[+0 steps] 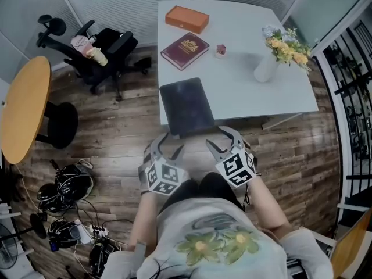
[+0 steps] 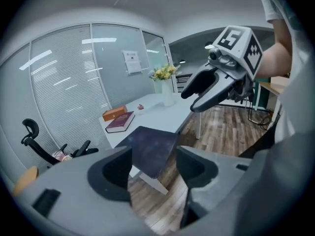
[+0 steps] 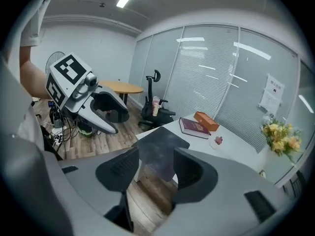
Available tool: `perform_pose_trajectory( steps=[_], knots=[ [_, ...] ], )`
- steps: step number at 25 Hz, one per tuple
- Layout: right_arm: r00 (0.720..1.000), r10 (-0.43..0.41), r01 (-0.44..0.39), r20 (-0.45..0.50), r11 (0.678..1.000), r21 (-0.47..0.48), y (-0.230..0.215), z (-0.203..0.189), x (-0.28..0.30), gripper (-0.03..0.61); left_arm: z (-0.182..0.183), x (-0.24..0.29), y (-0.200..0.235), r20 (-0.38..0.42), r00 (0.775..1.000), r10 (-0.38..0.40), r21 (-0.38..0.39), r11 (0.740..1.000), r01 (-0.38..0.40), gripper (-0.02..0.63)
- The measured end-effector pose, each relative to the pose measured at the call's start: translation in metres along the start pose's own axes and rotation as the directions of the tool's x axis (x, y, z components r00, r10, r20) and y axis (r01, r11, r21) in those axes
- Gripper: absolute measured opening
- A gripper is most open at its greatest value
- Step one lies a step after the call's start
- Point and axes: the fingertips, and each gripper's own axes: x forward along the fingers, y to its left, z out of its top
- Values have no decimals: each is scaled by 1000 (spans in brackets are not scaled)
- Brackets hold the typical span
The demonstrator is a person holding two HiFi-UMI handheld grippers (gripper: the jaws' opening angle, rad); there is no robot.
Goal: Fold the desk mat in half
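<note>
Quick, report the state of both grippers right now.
Left gripper: open, holding nothing.
Right gripper: open, holding nothing.

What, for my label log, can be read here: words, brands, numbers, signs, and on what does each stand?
Nothing reads clearly.
Maroon book: gold cover print, too small to read.
Paper notice on the glass wall: blurred, unreadable.
Orange box: no print visible.
</note>
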Motion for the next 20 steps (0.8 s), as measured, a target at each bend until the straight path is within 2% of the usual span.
perform_pose_trajectory(
  steps=[5, 11, 17, 20],
  knots=[
    [996, 5, -11, -87, 998, -62, 2, -22, 23, 212, -15, 19, 4, -21, 999, 24, 13, 1000, -24, 261],
    [988, 17, -42, -151, 986, -163, 1, -41, 48, 212, -30, 41, 0, -69, 998, 11, -1, 1000, -11, 261],
    [976, 45, -103, -213, 958, -266, -6, -64, 76, 210, -46, 73, -17, -144, 989, -40, -3, 999, 40, 261],
    [967, 53, -137, -250, 934, -331, -10, -79, 89, 210, -54, 88, -21, -185, 982, -34, 9, 999, 37, 261]
  ],
)
